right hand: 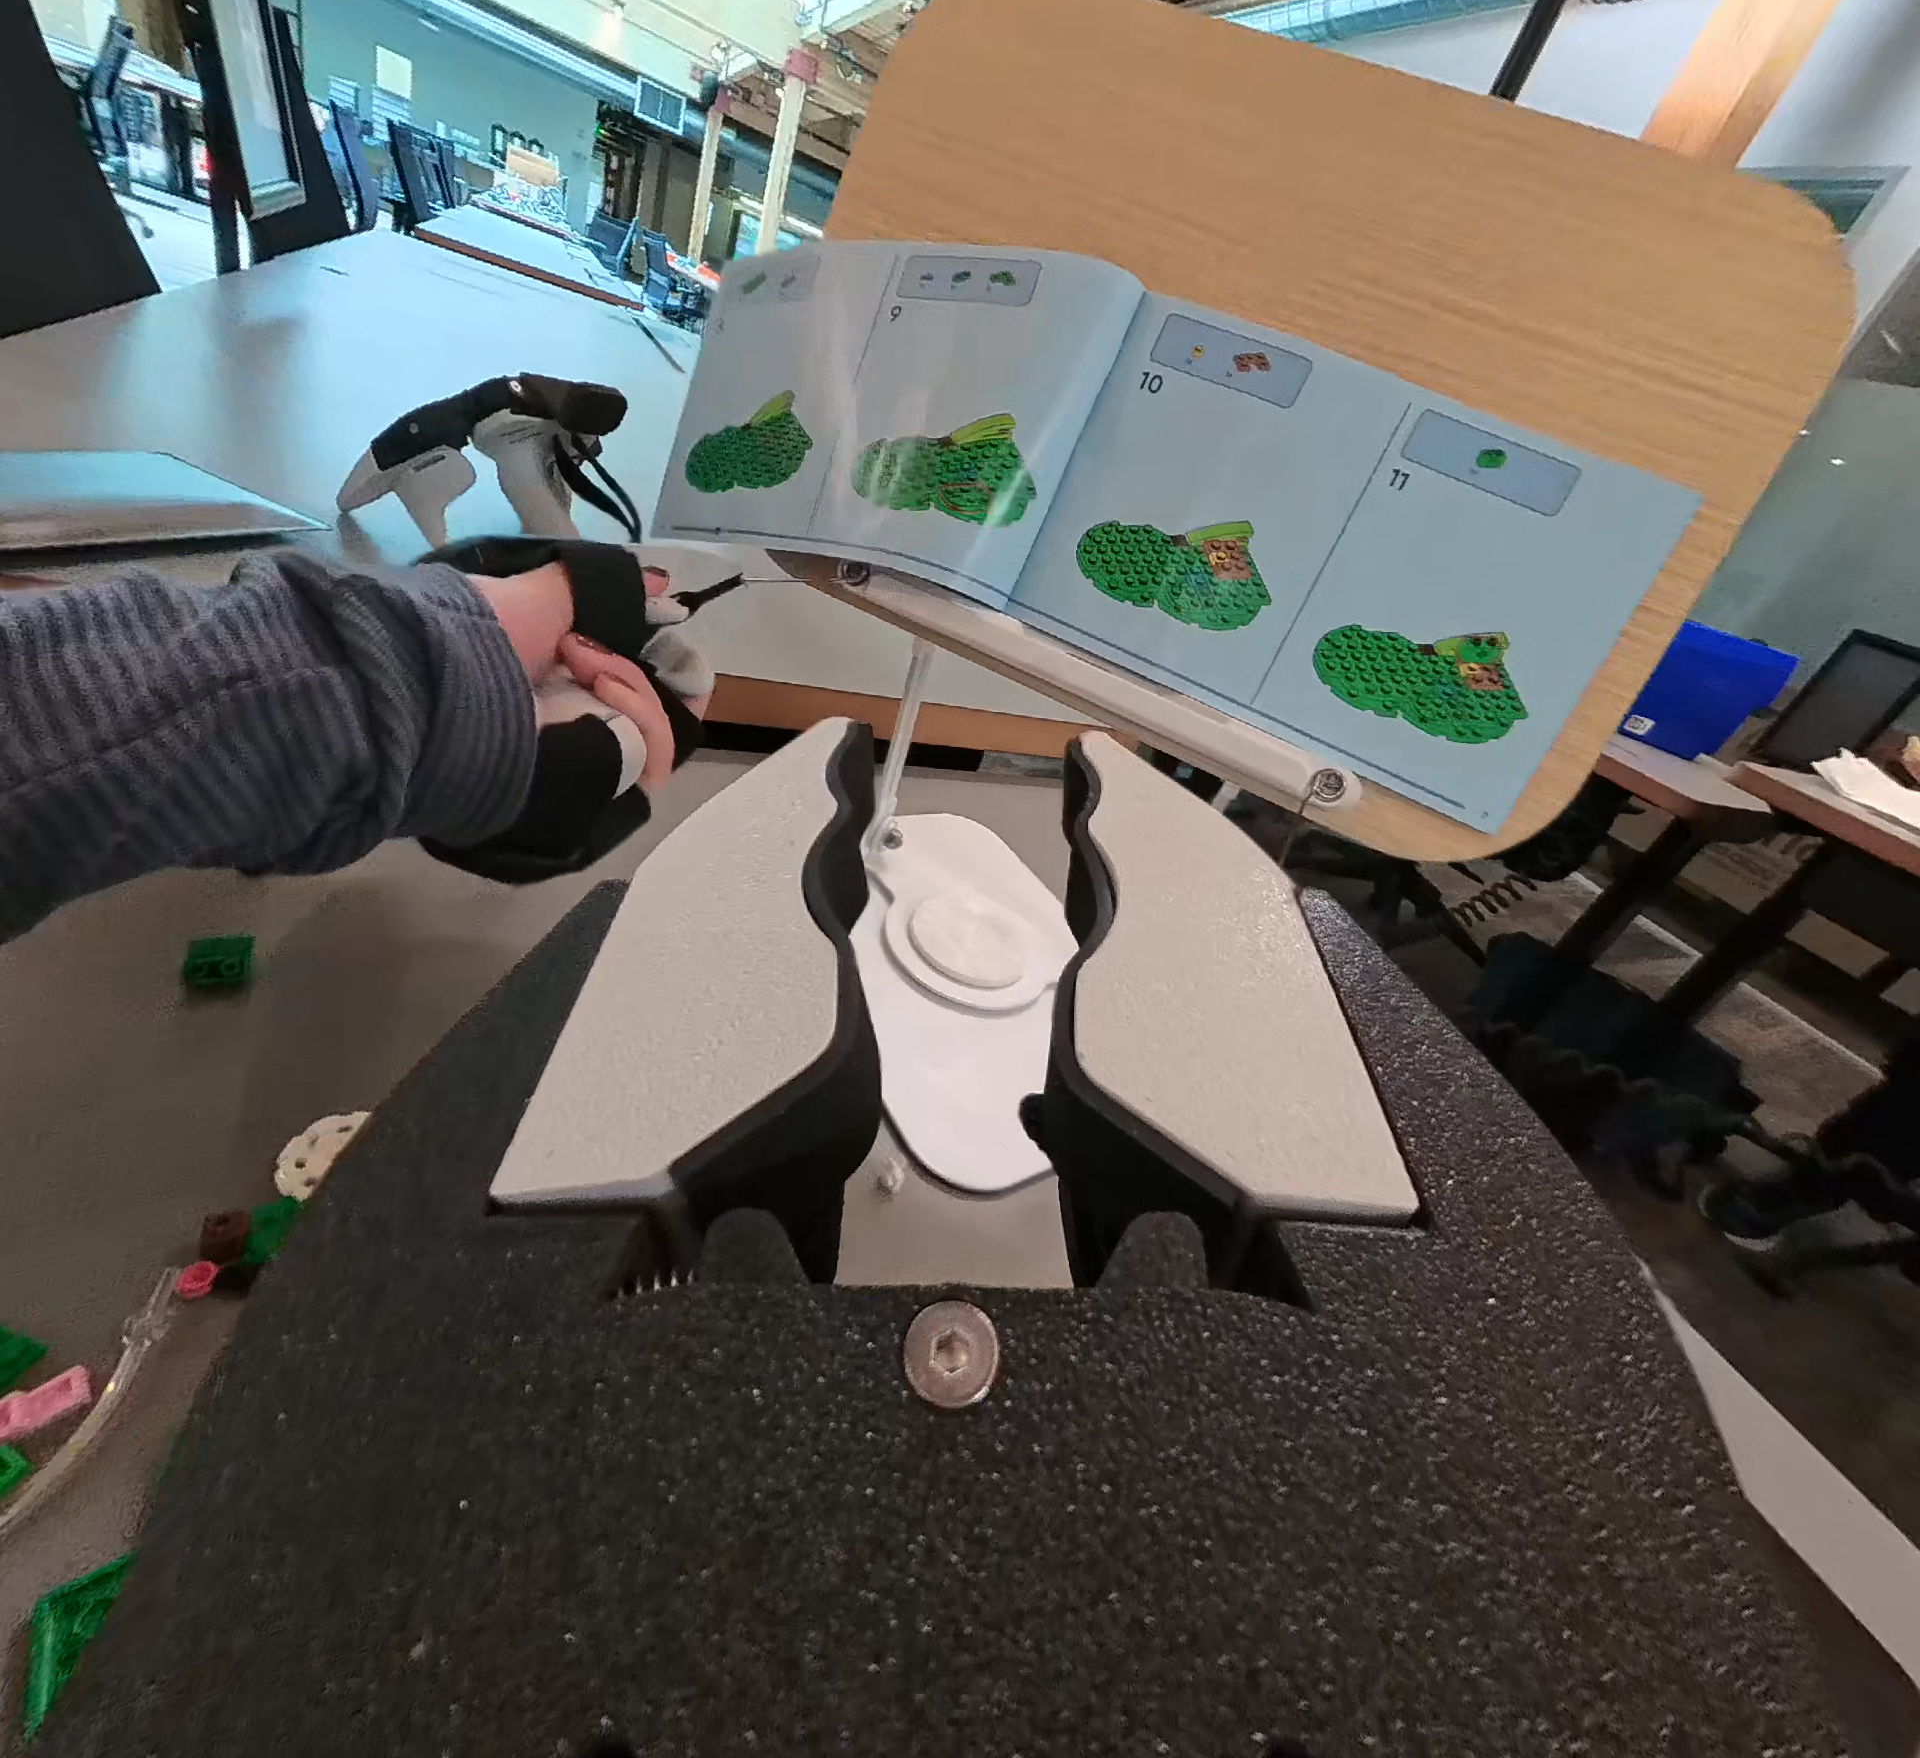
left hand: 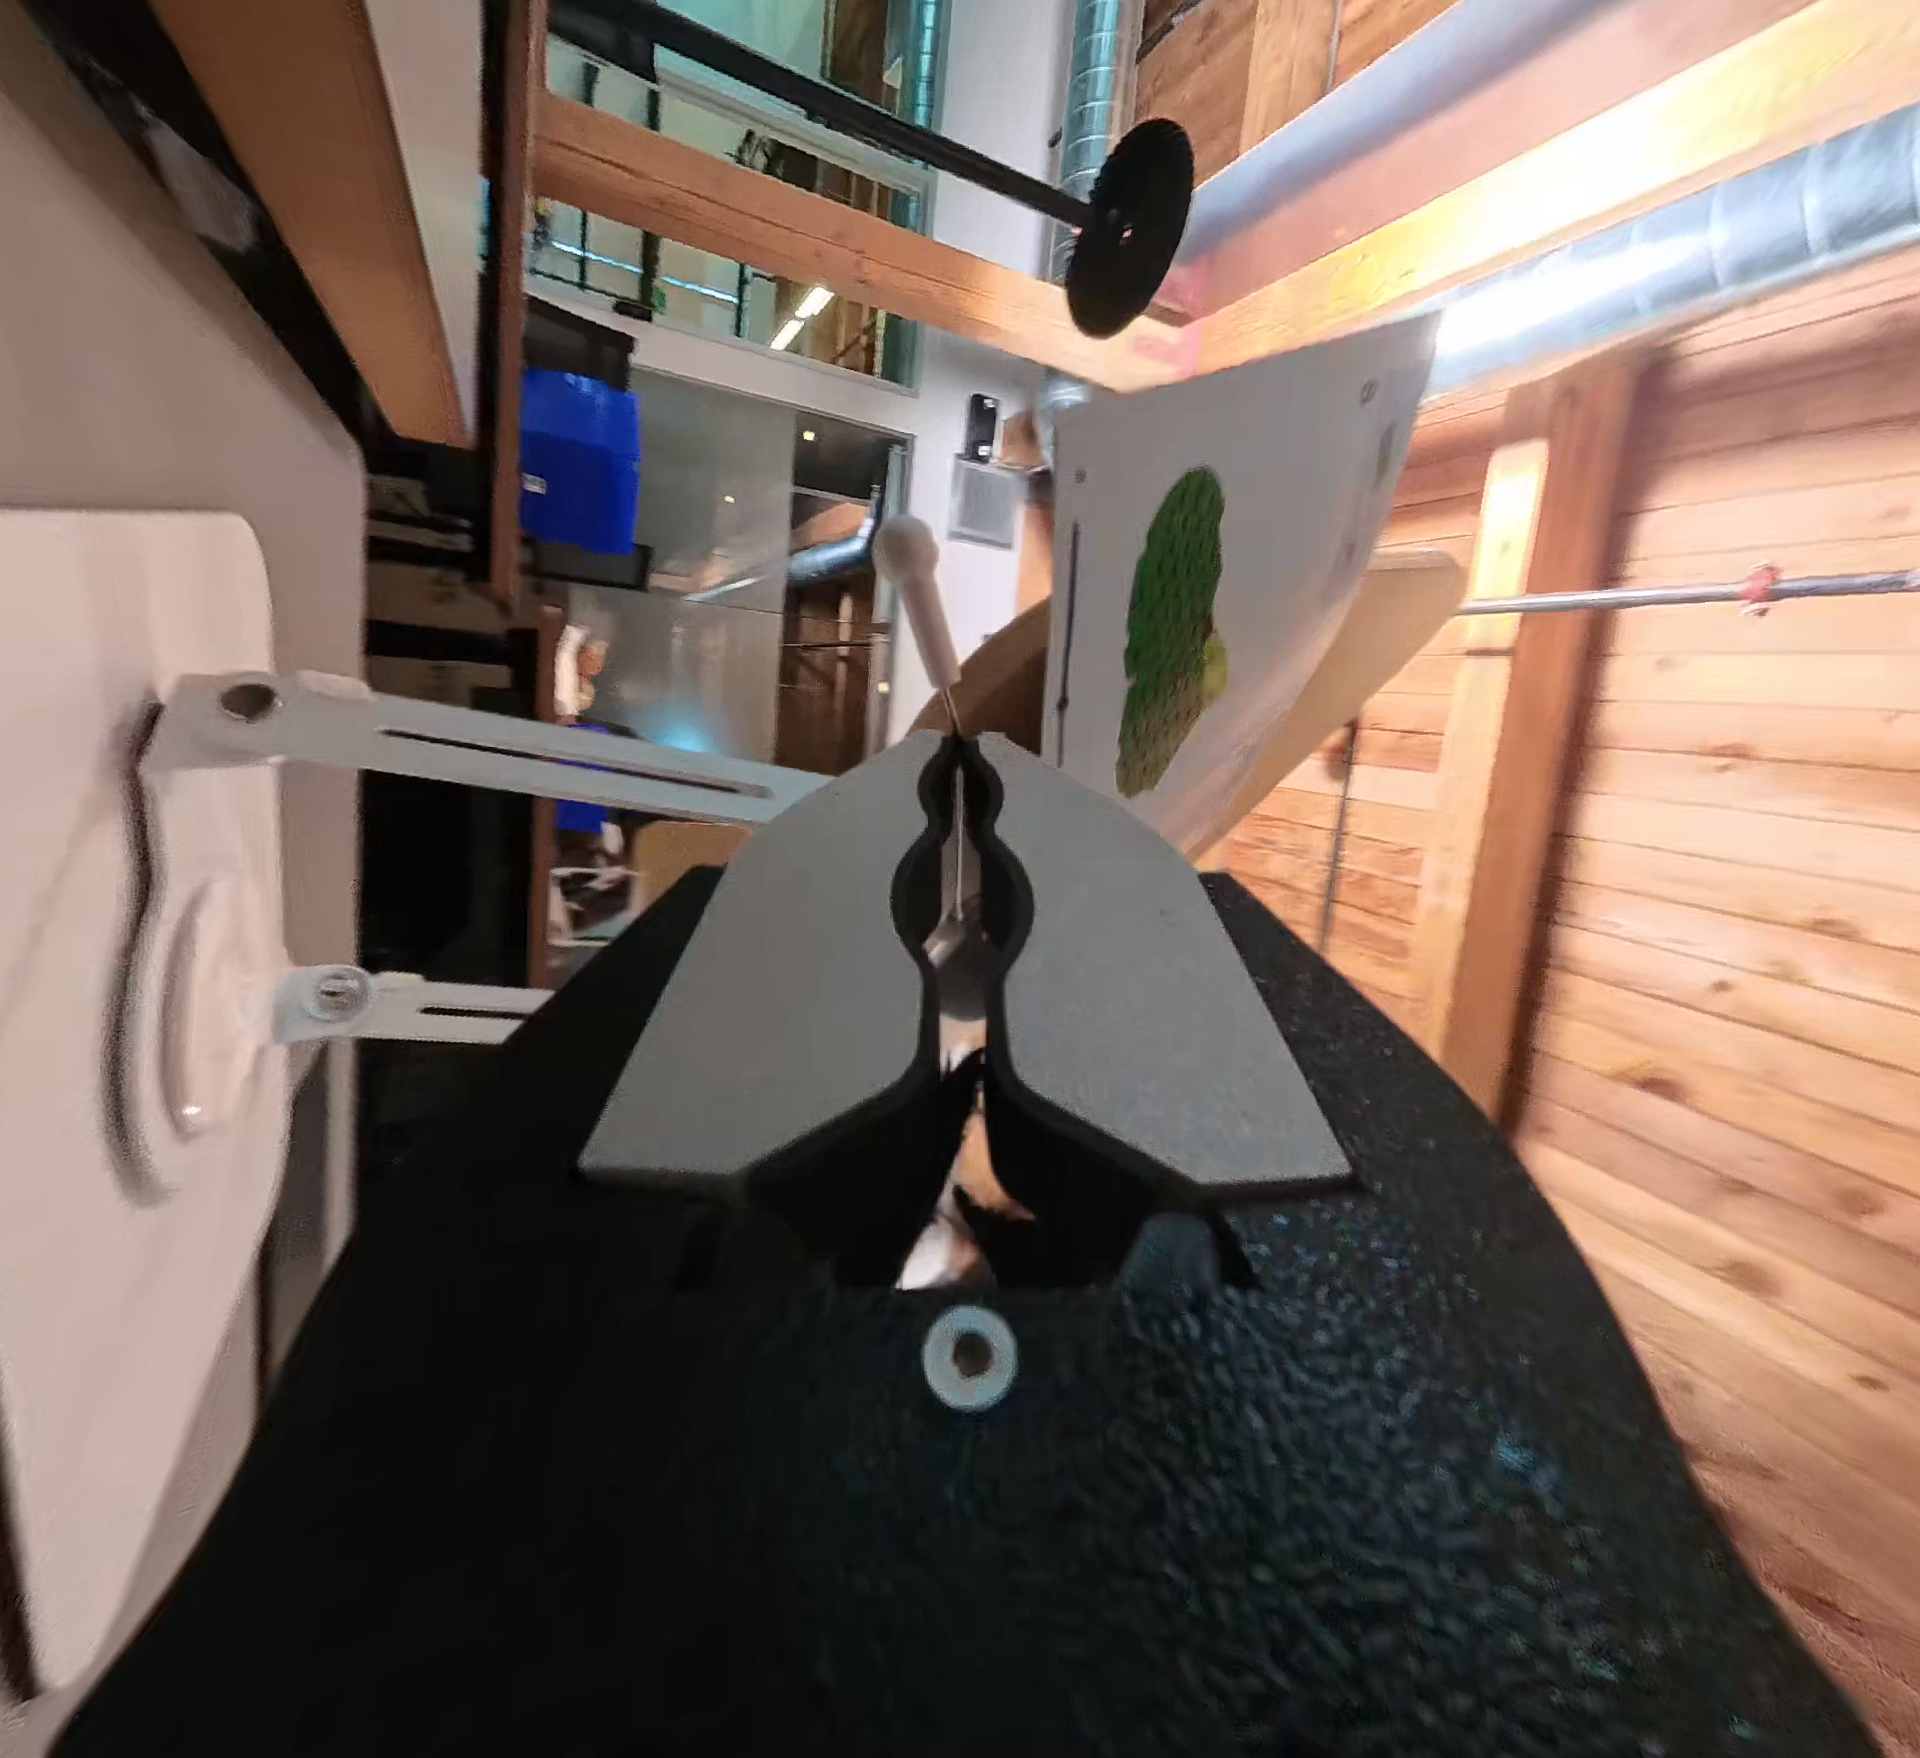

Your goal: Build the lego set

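Observation:
An open instruction booklet rests on a wooden book stand with a white base. My left gripper is shut on the stand's thin metal page-holder pin with a white knob; the booklet shows edge-on beyond it. In the right wrist view a hand holds that left gripper at the booklet's lower left corner. My right gripper is open and empty, above the white base. Loose lego pieces lie at the left: a green one and a pink one.
A white round piece, a brown and green piece and a clear tray edge lie at the table's left. Two hand-held controllers stand behind the hand. The table's right edge drops to chairs and other desks.

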